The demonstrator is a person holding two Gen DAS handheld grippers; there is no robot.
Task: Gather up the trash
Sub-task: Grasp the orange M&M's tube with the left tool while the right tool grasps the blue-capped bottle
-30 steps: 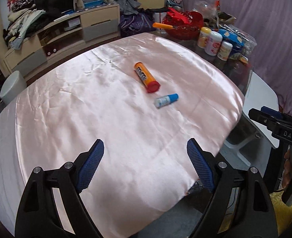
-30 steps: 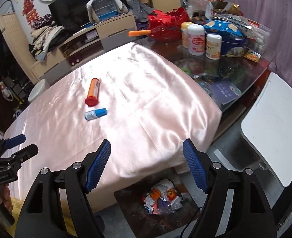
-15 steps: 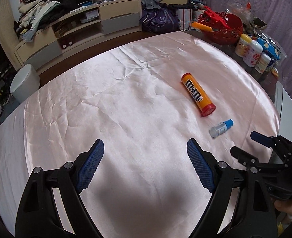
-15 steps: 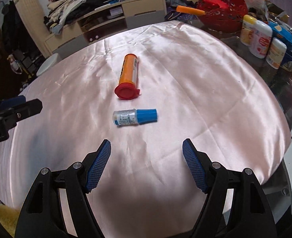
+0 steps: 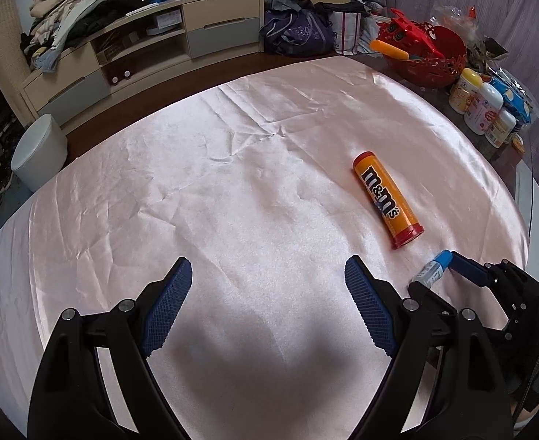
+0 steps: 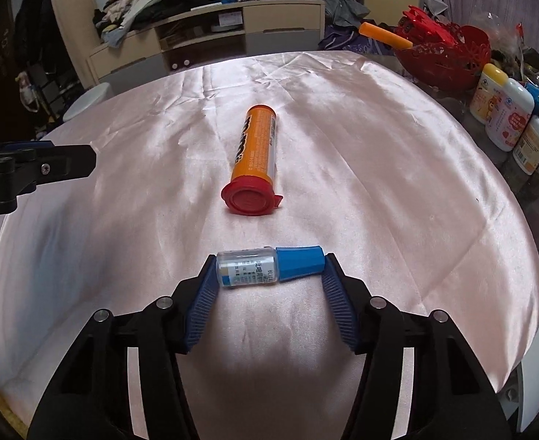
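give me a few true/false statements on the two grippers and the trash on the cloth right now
1. The right gripper brackets the small bottle end to end. True.
2. The left gripper holds the m&m's tube. False: it is open and empty, over bare cloth.
3. The tube is standing upright. False: it lies on its side.
4. The bottle has a blue cap. True.
5. The bottle touches the tube. False: cloth shows between them.
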